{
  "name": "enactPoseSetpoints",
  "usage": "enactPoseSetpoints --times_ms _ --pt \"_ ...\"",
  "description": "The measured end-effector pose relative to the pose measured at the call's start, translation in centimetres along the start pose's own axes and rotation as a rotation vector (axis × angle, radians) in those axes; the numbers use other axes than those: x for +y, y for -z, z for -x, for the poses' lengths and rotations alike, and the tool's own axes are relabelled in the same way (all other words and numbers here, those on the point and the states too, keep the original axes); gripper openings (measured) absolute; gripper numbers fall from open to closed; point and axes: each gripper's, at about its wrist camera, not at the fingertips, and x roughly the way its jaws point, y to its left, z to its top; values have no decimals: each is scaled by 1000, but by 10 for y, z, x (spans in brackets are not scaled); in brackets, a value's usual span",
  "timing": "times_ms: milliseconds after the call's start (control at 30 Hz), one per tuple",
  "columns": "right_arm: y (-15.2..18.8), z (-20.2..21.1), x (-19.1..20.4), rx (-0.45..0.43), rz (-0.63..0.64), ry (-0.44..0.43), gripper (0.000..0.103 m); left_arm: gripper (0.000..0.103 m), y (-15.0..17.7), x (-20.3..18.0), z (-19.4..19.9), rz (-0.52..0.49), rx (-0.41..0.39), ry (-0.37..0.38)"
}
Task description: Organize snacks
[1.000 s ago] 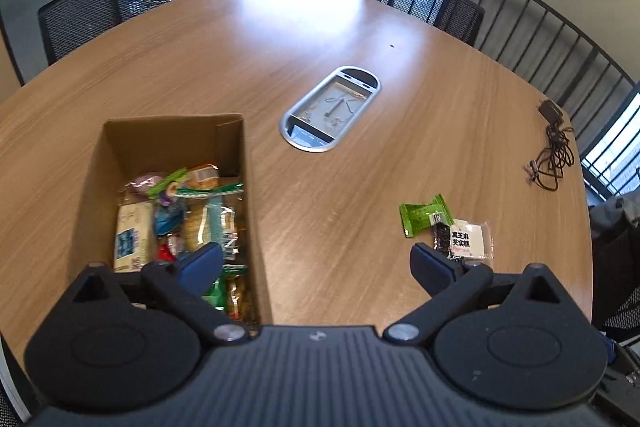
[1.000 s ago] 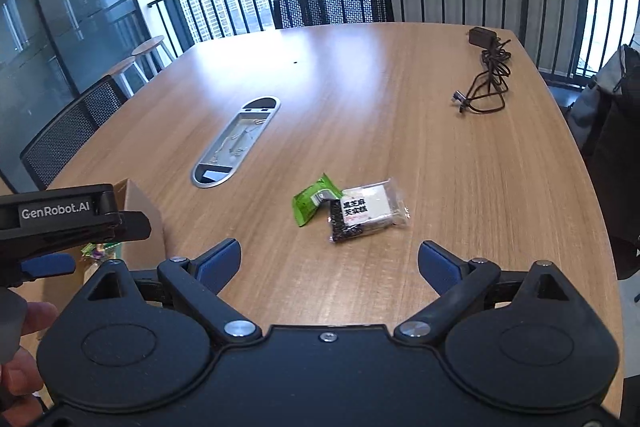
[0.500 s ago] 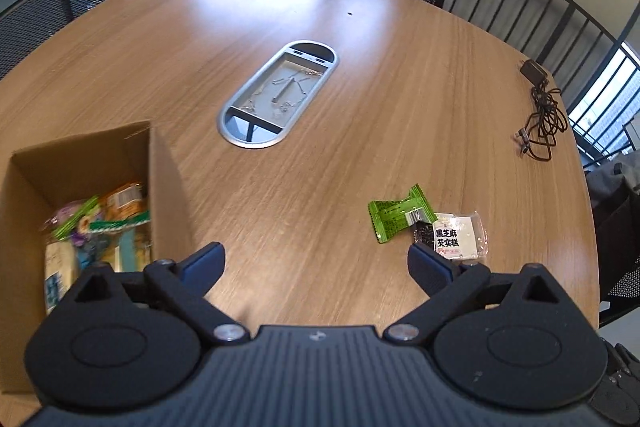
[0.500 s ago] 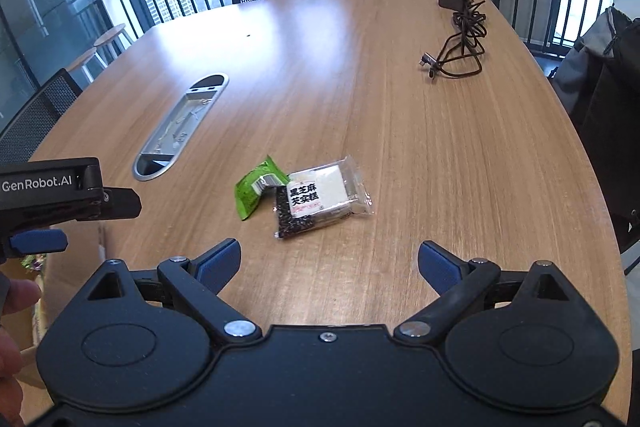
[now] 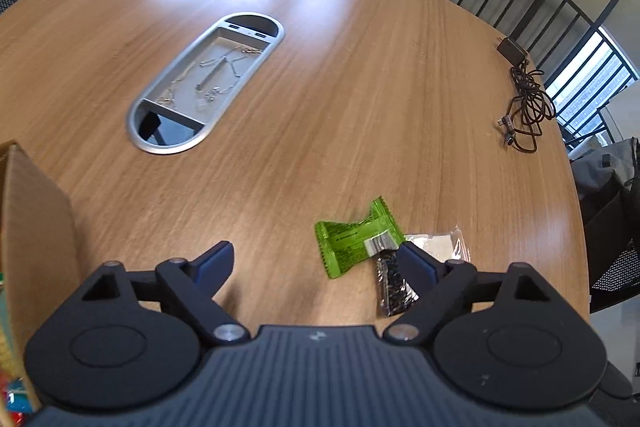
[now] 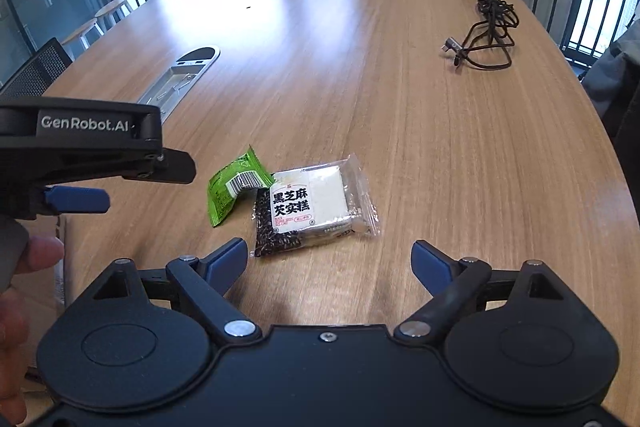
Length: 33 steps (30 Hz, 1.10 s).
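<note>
Where the left gripper intrudes, clear packet half hidden.

Left hand-held gripper, right hand-held gripper: jaws wide, just narrowing, empty.

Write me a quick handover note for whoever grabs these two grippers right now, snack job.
Left gripper: open, holds nothing; jaws have just been closing a little; green snack packet lies just ahead between its fingers.
Right gripper: open, holds nothing; jaws have just been closing a little; white sesame cake packet lies just ahead.
The two packets touch, flat on the table.
Done: several snacks already in the cardboard box at the left.
Left: pick up both packets and put them in the box.
</note>
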Motion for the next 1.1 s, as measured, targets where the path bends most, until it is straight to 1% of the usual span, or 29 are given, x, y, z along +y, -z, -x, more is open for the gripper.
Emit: enactPoseSetpoints --times_ms 233,333,467,567,767,900,1100 --pt "-9 -24 1 16 12 5 90 75 -5 4 -20 25 16 46" --pt "-12 -35 4 17 25 11 90 70 -7 6 -27 36 24 55" --pt "-15 -44 9 18 51 1 89 68 -10 8 -34 49 26 81" --pt "-14 -49 10 30 50 -12 80 68 -12 6 -39 52 35 96" --pt "-17 -48 5 18 48 -18 61 68 -13 -1 -48 45 52 131" --pt "-17 -46 0 23 44 -3 60 68 -13 -8 -51 34 56 132" --pt "-12 -40 -11 33 18 27 59 68 -10 -16 -56 35 64 100"
